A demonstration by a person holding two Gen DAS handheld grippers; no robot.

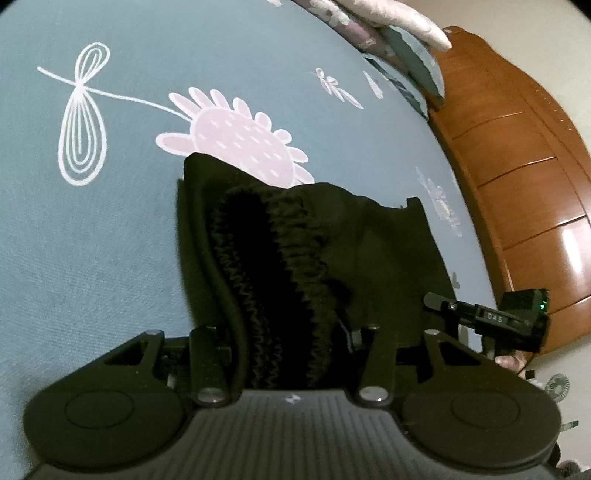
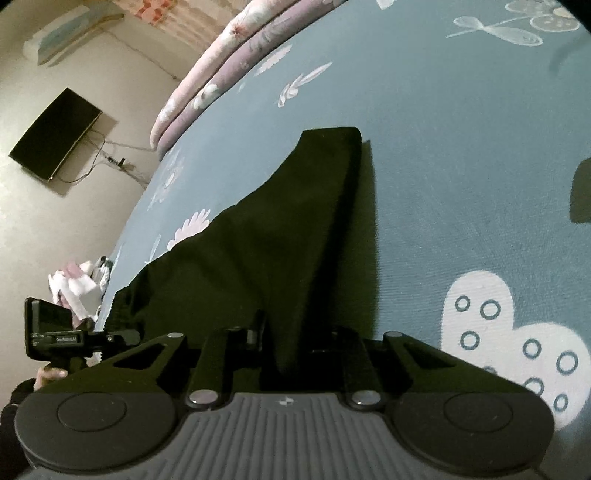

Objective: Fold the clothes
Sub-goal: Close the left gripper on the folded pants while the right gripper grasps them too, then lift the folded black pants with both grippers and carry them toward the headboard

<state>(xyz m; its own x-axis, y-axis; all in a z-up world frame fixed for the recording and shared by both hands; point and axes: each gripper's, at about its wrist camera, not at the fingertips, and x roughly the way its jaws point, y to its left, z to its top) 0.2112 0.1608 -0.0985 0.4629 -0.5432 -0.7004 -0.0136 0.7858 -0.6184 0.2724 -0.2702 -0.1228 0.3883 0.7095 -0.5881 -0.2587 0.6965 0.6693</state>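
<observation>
A black garment (image 1: 369,251) lies on the blue-grey flowered bed sheet (image 1: 110,258). Its gathered elastic waistband (image 1: 280,280) is bunched between the fingers of my left gripper (image 1: 295,221), which is shut on it. The curved left finger (image 1: 207,251) shows beside the band; the other finger is lost in the dark cloth. In the right wrist view the same black garment (image 2: 295,221) runs from my right gripper (image 2: 295,317) up to a far corner (image 2: 332,144). The right gripper is shut on the cloth, and its fingertips are hidden under it. Each gripper shows at the edge of the other's view.
A wooden headboard (image 1: 517,166) borders the bed on the right of the left wrist view, with pillows (image 1: 399,26) at its top. A folded floral quilt (image 2: 221,74) lies at the bed's far edge. A dark screen (image 2: 55,133) hangs on the wall. A person's hand (image 2: 48,374) holds the left gripper.
</observation>
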